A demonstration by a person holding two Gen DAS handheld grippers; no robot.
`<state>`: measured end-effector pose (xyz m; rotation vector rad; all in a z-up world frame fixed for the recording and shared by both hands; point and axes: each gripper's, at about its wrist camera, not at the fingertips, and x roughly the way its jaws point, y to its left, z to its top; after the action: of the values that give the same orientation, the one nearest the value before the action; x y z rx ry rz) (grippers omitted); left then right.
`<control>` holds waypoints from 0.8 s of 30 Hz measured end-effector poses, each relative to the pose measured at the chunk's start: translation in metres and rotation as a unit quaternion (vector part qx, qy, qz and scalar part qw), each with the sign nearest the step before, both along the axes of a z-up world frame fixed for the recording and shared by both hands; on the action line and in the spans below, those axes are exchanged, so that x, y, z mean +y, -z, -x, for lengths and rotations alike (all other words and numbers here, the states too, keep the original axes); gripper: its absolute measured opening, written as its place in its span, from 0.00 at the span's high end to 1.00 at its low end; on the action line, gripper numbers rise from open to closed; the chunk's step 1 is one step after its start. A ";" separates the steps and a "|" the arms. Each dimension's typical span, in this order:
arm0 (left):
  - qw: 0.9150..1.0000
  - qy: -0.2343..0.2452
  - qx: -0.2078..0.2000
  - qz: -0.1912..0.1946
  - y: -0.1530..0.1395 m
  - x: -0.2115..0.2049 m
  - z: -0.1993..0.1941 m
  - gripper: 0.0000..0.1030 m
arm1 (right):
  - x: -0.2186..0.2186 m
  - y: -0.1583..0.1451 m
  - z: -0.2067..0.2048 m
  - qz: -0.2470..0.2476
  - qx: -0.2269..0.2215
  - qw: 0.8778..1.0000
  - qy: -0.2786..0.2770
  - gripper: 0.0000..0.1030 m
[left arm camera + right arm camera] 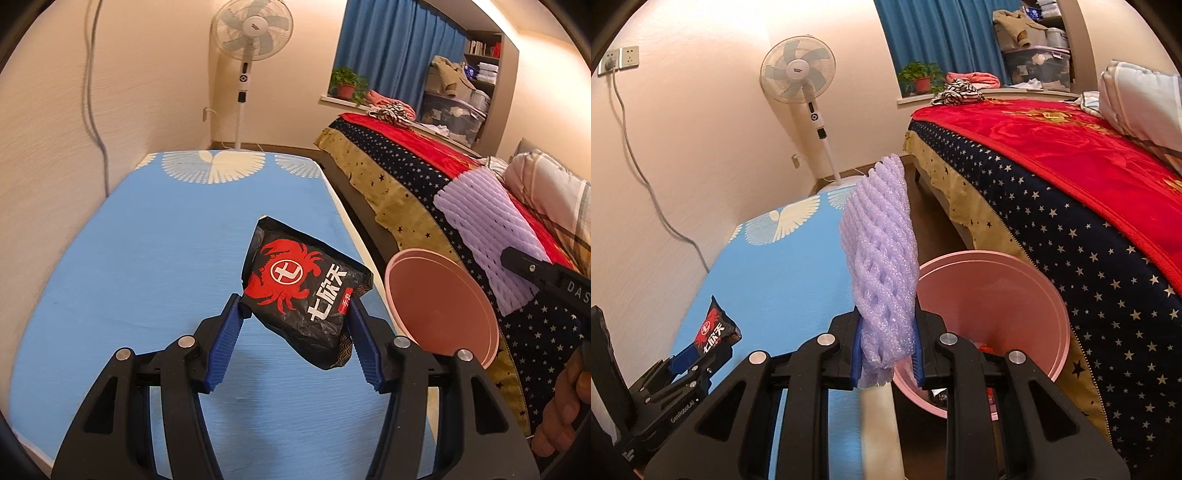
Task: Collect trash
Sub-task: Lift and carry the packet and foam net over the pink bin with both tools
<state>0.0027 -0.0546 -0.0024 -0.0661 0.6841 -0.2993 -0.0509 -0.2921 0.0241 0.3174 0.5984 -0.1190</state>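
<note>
My left gripper [295, 314] is shut on a black snack bag with a red crab print [301, 291] and holds it above the blue table [147, 258]. The bag also shows in the right wrist view [714, 330], in the left gripper [701, 354]. My right gripper [886, 332] is shut on a purple foam fruit net [881, 258], which stands upright from the jaws. The net also shows in the left wrist view [487, 229]. A pink bin [1027, 295] stands on the floor between table and bed, just right of the net; it also shows in the left wrist view [443, 302].
A bed with a starred cover and red blanket [1071, 166] runs along the right. A standing fan [799, 70] is in the far corner. A cable [639, 166] hangs down the left wall. Some trash [984, 347] lies inside the bin.
</note>
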 end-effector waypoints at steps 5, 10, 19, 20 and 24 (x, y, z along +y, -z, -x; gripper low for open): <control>1.000 0.009 -0.001 -0.005 0.006 -0.010 -0.003 0.45 | -0.006 0.006 -0.004 -0.003 0.004 1.000 0.012 0.80; 1.000 0.020 -0.007 -0.011 0.008 -0.024 -0.007 0.45 | -0.014 0.012 -0.008 -0.005 0.007 1.000 0.025 0.80; 0.998 0.053 -0.016 -0.010 0.013 -0.056 -0.014 0.45 | -0.034 0.022 -0.012 -0.001 0.014 0.999 0.052 0.80; 0.998 0.056 -0.016 -0.009 0.014 -0.059 -0.015 0.45 | -0.037 0.023 -0.012 0.000 0.016 0.998 0.058 0.80; 0.997 0.071 -0.013 -0.007 0.019 -0.074 -0.018 0.45 | -0.048 0.030 -0.013 0.002 0.022 0.997 0.073 0.80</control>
<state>0.0206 -0.1289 -0.0213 -0.0008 0.6651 -0.4314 -0.0383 -0.3396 -0.0054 0.3543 0.6180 -0.2684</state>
